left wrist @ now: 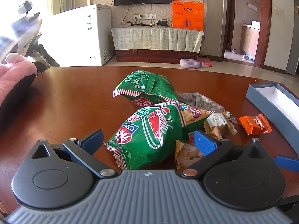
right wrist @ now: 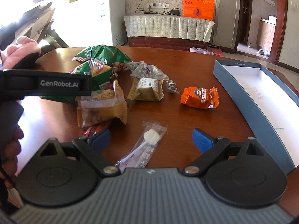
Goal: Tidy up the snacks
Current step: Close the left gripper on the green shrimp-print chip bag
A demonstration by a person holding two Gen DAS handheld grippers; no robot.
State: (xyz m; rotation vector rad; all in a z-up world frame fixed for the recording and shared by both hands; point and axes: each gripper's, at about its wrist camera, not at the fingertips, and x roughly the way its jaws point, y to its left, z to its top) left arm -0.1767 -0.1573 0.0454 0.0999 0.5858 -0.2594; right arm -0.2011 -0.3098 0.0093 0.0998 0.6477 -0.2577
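- The left gripper [left wrist: 148,140] is spread wide, its blue pads on either side of a green shrimp-chip bag [left wrist: 149,132] on the brown worktop [left wrist: 74,102]; whether the pads touch it is unclear.
- A second green bag [left wrist: 145,87] lies just beyond it.
- The right gripper [right wrist: 151,140] is spread wide over a clear sachet holding a white-tipped stick [right wrist: 147,145], pads clear of it.
- An orange snack packet [right wrist: 199,98] lies near the open blue box [right wrist: 252,102] at right.
- A tan wrapped cake [right wrist: 145,89] sits left of the orange packet.
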